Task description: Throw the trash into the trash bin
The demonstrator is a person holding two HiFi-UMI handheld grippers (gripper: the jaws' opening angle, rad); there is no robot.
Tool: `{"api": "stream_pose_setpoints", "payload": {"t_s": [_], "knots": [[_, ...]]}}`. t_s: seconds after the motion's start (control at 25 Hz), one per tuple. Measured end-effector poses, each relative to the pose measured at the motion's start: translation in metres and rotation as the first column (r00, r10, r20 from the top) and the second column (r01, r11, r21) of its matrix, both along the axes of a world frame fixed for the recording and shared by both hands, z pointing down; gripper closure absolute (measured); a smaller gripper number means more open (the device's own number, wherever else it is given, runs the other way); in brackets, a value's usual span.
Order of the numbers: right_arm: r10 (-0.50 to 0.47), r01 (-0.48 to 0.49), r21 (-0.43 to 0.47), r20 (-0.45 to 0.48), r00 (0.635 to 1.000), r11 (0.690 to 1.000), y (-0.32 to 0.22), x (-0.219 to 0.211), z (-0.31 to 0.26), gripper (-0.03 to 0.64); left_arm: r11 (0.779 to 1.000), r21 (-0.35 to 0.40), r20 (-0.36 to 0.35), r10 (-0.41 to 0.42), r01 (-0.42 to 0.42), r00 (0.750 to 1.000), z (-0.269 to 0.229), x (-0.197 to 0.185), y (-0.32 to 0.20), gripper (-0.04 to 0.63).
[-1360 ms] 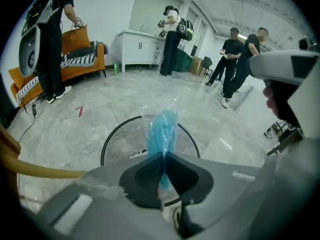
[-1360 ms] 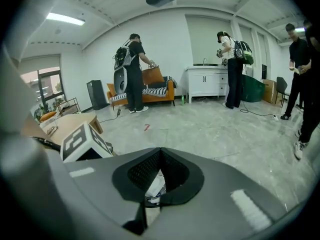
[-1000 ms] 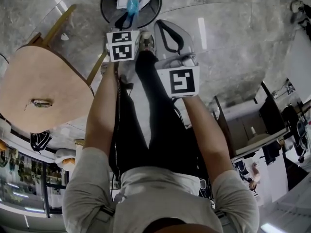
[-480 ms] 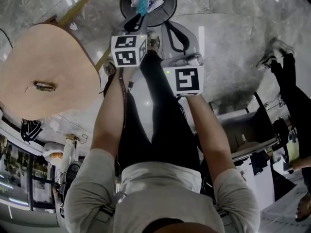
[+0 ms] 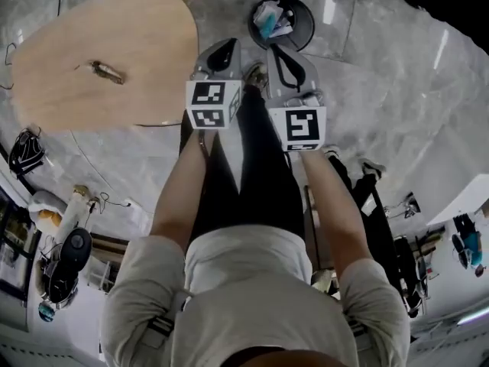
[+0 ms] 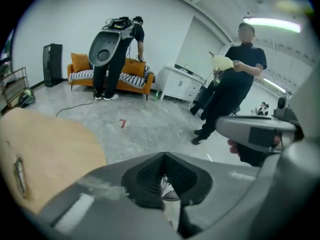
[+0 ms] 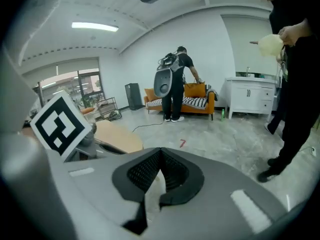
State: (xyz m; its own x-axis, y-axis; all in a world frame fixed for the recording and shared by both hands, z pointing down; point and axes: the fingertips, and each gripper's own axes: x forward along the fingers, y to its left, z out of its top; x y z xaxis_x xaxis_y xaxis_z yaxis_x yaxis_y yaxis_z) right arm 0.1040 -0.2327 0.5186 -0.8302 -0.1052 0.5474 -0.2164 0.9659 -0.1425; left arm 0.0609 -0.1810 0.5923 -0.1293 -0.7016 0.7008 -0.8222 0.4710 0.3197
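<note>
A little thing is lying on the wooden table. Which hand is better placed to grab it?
Left. The left tool is beside the wooden table where the small piece lies; the right tool is farther off, nearer the trash bin. Both tools are shut, so it should probably open first.

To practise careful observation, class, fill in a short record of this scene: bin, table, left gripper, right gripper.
bin: round and dark, on the floor, with trash inside
table: wooden, beside the bin, with a small item lying on it
left gripper: shut, nothing held
right gripper: shut, nothing seen held
</note>
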Motion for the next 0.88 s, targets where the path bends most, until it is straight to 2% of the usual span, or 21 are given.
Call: {"api": "stream_pose_setpoints", "payload": {"t_s": [0.08,0.44,0.64,0.76,0.88], "knots": [[-0.054,0.054,0.017,0.028,0.998,0.998,0.013,-0.016,-0.025,0.609,0.999,0.009,0.033,-0.05,0.05,0.998,-0.027,-0.015,0.016,0.577],[-0.232,0.228,0.05,0.077,0.97,0.972,0.108,-0.059,-0.112,0.609,0.972,0.036,0.07,-0.233,0.231,0.97,-0.123,-0.042,0.122,0.577],[-0.299,0.296,0.042,0.111,0.948,0.954,0.148,-0.075,-0.147,0.609,0.939,0.064,0.114,-0.344,0.339,0.932,-0.173,-0.053,0.173,0.577],[-0.365,0.361,0.057,0.12,0.923,0.931,0.183,-0.093,-0.158,0.609,0.909,0.085,0.141,-0.417,0.408,0.898,-0.191,-0.069,0.21,0.577],[-0.425,0.42,0.064,0.12,0.897,0.905,0.227,-0.114,-0.156,0.609,0.875,0.085,0.146,-0.484,0.476,0.863,-0.187,-0.086,0.257,0.577]]}}
